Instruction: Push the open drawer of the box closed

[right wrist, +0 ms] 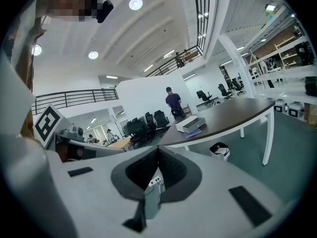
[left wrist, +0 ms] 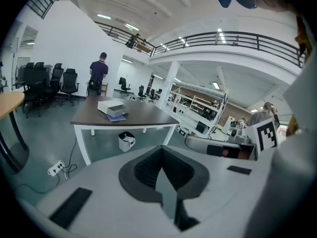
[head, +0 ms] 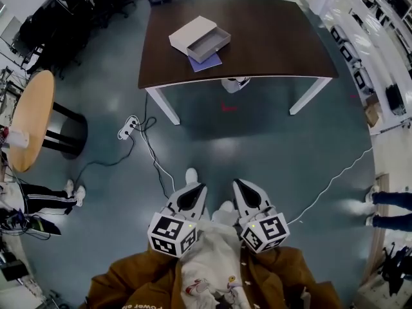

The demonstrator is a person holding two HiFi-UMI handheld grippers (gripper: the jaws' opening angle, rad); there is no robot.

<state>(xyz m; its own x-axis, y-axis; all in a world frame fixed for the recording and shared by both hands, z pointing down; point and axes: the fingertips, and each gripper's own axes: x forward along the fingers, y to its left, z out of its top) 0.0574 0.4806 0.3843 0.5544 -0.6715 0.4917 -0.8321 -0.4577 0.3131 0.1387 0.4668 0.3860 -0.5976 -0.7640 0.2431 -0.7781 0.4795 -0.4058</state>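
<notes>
Your left gripper and right gripper hang side by side close to your body, above the floor. Both have their jaws pressed together with nothing between them. The box lies well ahead of you on the dark surface, near its front edge, on a blue sheet. Its drawer is pulled out. A bin stands under the surface.
</notes>
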